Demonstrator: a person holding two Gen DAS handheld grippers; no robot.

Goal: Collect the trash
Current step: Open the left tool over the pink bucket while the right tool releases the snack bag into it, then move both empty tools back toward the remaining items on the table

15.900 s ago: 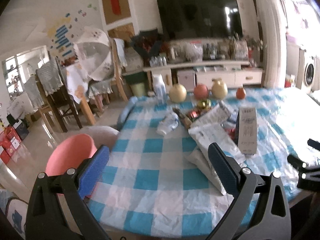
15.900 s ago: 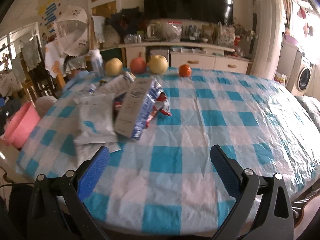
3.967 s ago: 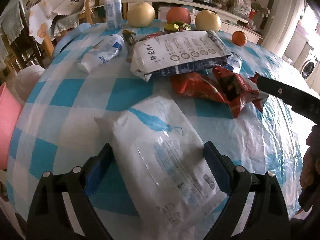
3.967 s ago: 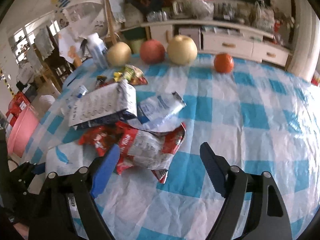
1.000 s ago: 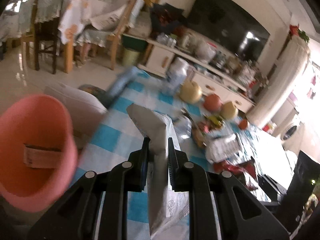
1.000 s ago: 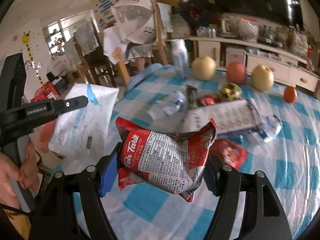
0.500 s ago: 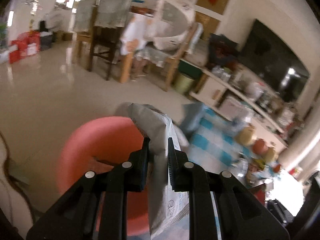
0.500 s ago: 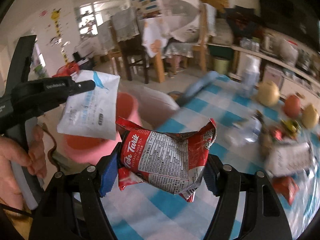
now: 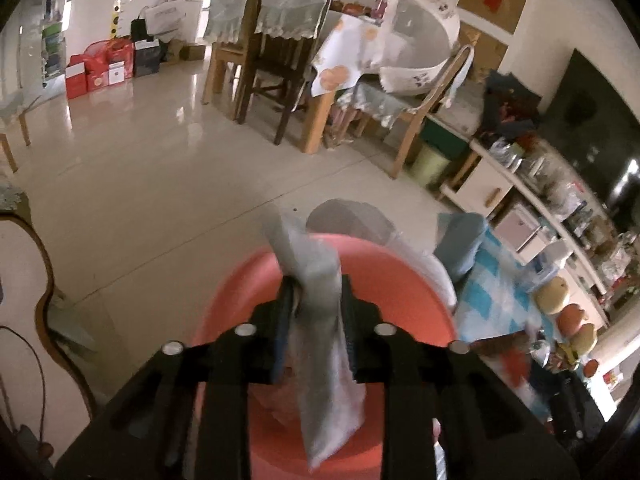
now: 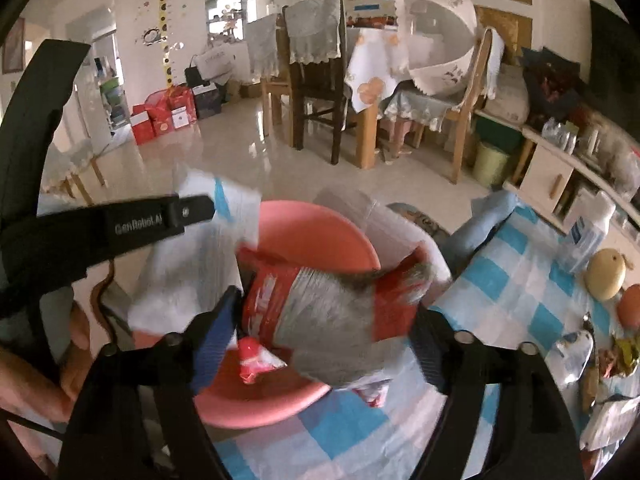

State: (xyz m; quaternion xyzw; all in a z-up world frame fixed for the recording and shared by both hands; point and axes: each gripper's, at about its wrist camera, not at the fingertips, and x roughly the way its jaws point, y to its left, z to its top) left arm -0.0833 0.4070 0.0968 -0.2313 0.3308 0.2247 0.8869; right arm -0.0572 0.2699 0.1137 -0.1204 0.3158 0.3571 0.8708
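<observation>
Left gripper (image 9: 316, 300) over the round pink plastic bin (image 9: 404, 276), jaws just opening, white plastic pouch (image 9: 324, 344) loose between them, right gripper (image 10: 326, 334) also just widening, blurred red snack bag (image 10: 320, 300) slipping above the bin

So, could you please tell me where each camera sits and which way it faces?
Left wrist: on the left gripper, looking down over the pink bin; a white bag between its fingers.
Right wrist: on the right gripper, facing the same bin with a red snack bag; the left gripper and a hand show.
Shared: bin, white bag, dining chairs.
</observation>
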